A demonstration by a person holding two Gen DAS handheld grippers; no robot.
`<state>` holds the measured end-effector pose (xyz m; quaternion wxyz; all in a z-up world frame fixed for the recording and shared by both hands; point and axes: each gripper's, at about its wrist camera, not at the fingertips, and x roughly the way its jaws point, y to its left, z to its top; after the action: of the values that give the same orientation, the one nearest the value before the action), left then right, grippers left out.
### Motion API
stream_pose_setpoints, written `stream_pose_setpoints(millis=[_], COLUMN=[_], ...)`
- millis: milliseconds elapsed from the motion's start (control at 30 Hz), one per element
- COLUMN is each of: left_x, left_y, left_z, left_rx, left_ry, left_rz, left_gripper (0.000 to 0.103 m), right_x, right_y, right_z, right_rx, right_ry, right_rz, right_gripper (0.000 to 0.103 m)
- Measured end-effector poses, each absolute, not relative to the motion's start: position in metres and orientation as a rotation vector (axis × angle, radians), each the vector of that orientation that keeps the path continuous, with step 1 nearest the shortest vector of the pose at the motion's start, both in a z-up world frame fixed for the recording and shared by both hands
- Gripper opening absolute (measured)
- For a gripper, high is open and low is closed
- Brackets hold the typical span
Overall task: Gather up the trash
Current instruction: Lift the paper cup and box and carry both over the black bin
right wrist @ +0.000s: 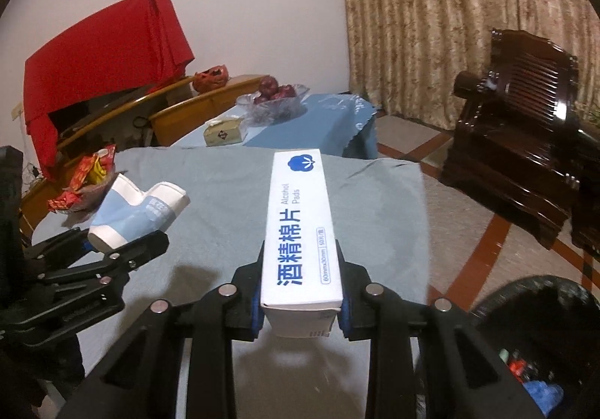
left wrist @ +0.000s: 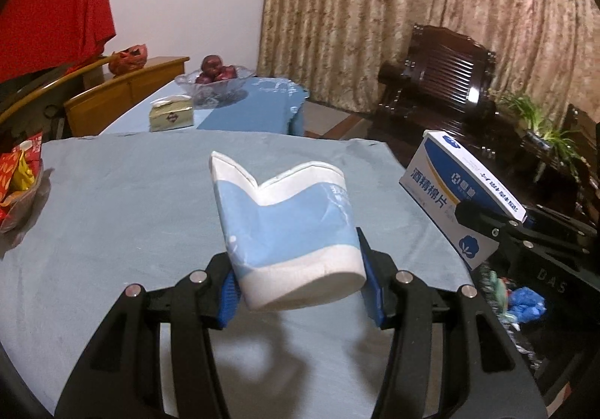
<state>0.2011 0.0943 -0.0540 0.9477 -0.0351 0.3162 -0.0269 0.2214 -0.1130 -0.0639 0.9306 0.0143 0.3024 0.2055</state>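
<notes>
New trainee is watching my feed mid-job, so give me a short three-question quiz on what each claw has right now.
1. True or false: the left claw holds a crushed paper cup.
2. The right claw grips: A) tissue box B) alcohol pads box C) apple
3. Fill in: the black trash bin is on the floor, to the ____ of the table in the right wrist view.

Key: 1 true; 2 B; 3 right
</notes>
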Motion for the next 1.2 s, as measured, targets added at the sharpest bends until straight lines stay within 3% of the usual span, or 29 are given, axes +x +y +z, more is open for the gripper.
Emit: stream_pose_setpoints(millis=[1200], left_x=[0.123], left_y=[-0.083], left_z=[-0.026], left_rx=[0.001], left_ry=[0.556], left_rz=[-0.339], left_gripper=[0.051], right_x=[0.098], right_y=[-0.291], right_z=[-0.023], right_rx=[0.130], right_ry=[0.512], right_rz=[0.139], right_gripper=[0.029])
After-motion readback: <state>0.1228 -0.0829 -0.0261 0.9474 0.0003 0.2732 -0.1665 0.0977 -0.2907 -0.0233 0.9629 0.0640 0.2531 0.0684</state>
